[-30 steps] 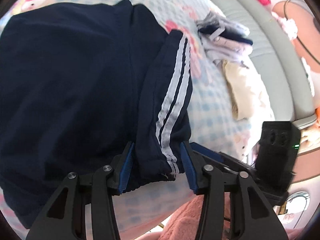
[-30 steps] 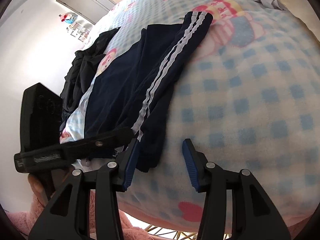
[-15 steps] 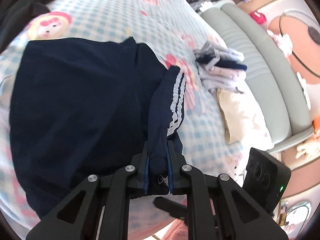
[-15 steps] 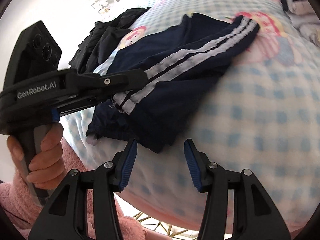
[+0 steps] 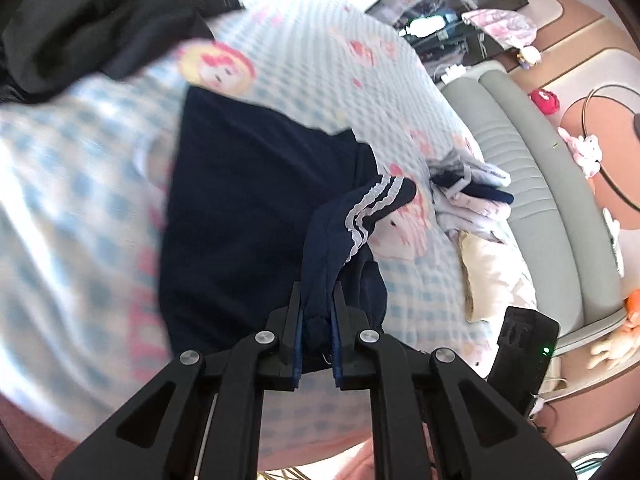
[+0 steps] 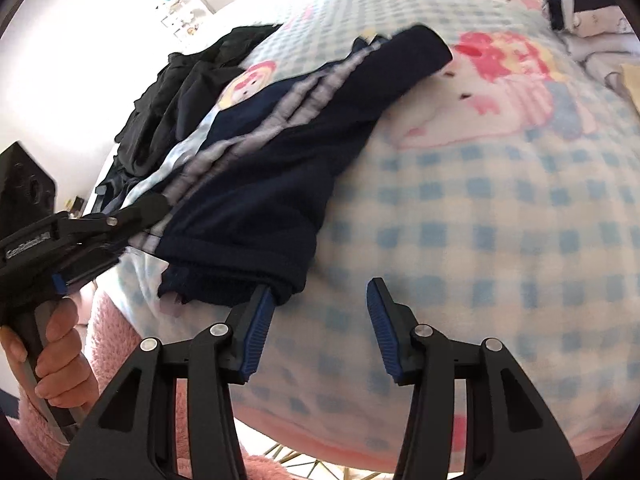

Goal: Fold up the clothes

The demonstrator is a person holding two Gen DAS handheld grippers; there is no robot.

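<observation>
My left gripper [image 5: 316,320] is clamped on the bunched hem of the navy white-striped shorts [image 5: 248,216], which stretch ahead of it across the blue-checked fleece blanket [image 5: 80,208]. My right gripper [image 6: 320,320] gapes empty, its left pad against the shorts' edge.

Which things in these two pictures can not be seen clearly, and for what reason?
- Navy shorts: in the left wrist view, the hem inside the left gripper is covered by its pads.
- Shorts' stripes: blurred in the right wrist view.
- Black clothes pile: cut by the left view's edge, blurred; what garments, cannot tell.
- Folded clothes: cut by the right view's edge.
- Shelf items: too small.
</observation>
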